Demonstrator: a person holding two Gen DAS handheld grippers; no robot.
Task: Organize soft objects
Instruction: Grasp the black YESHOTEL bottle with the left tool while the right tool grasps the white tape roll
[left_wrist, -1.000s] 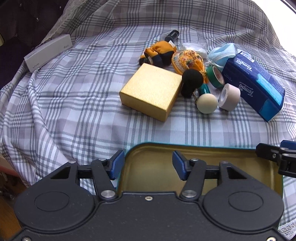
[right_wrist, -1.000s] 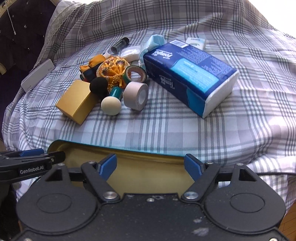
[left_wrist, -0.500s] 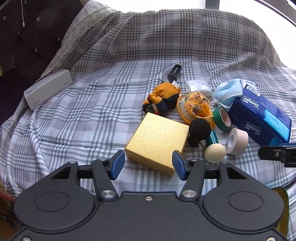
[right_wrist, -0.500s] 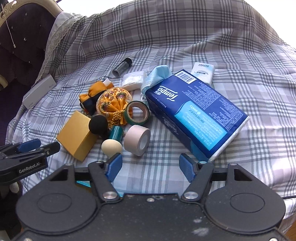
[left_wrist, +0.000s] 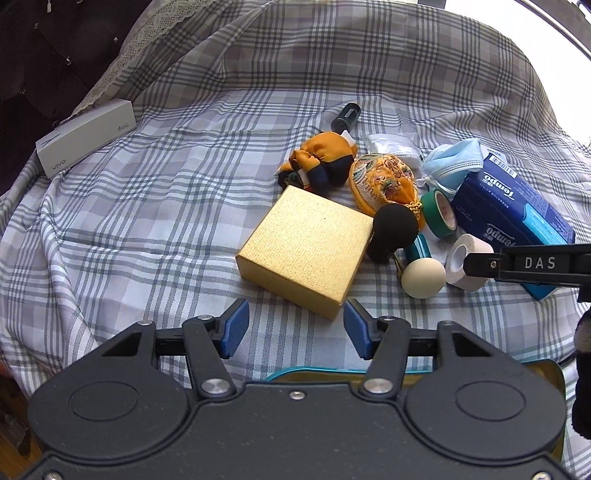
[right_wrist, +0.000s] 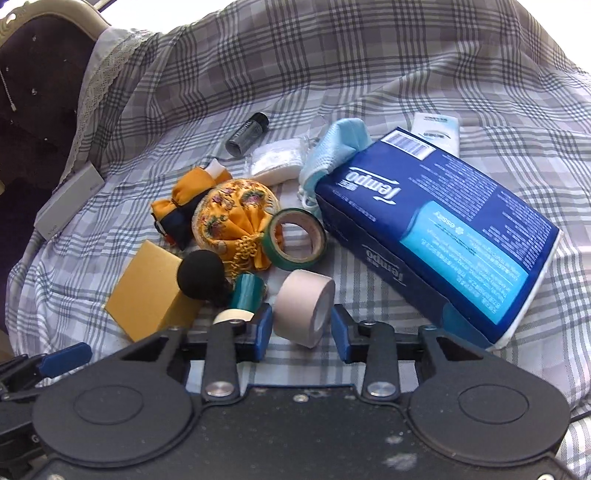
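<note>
Right gripper (right_wrist: 302, 328): jaws closing, with the pale tape roll (right_wrist: 304, 308) between the blue pads. Neither pad is seen pressing on the roll yet; a sliver of gap shows on each side. The roll lies on its curved side, open end turned toward the right pad.

Left gripper (left_wrist: 295, 328): jaws partly apart and empty. Just beyond its fingertips sits the near corner of the gold box (left_wrist: 306, 251). Below its fingers, the rim of a teal-edged tin tray (left_wrist: 314, 371) shows, judged to be the collecting container.

Immediately left of the right gripper's left pad: the cream ball (right_wrist: 232, 316) and a teal cylinder (right_wrist: 248, 291), both near touching the roll. Further out, the black foam ball (right_wrist: 201, 274) against the gold box, the green tape roll (right_wrist: 297, 240), then the embroidered orange pouch (right_wrist: 236, 218) and the orange-and-navy fabric bundle (right_wrist: 177, 206). To the right of the fingers, the blue tissue pack (right_wrist: 443, 229); behind it the crumpled face mask (right_wrist: 340, 147). Farthest: a dark vial (right_wrist: 246, 133) and a white packet (right_wrist: 275, 160).

Risks, as judged:
- The roll may pivot or squirt forward if the pads meet its rounded side off-centre.
- The left pad may catch the cream ball and send it rolling.
- Loose checked cloth (right_wrist: 369, 66) could be pinched under the pads.
- Tape is doubtfully a soft object; a sorting error is possible.
</note>
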